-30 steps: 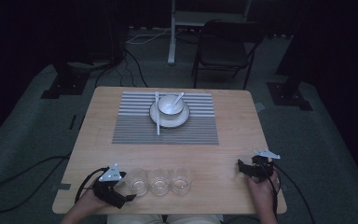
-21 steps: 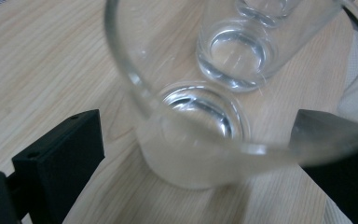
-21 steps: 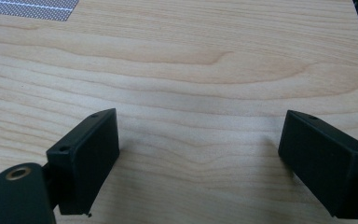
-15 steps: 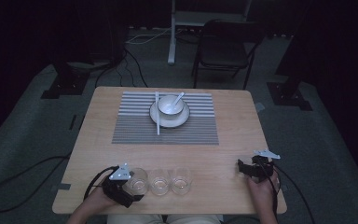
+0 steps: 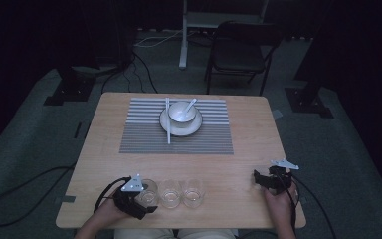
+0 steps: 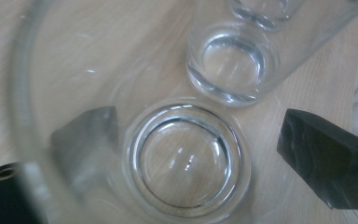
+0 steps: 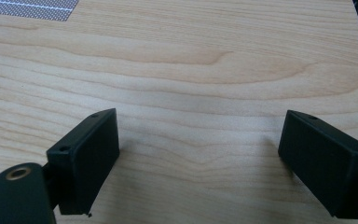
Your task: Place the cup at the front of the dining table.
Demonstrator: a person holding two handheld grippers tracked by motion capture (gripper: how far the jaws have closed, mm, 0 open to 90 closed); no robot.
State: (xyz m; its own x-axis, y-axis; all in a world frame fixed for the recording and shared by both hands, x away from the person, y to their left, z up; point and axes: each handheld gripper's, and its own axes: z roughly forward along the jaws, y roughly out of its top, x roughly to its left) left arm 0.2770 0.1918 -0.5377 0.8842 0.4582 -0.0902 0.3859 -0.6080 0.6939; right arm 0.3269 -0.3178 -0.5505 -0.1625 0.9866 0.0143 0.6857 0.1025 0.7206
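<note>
glass between closing left gripper fingers

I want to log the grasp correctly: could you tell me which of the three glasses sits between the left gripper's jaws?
The leftmost glass; the left gripper straddles it.

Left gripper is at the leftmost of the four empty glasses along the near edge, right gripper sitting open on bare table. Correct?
Not quite: the high view shows three glasses, not four. The left gripper is at the leftmost glass, beside the middle glass and right glass. The right gripper is open over bare table.
</note>
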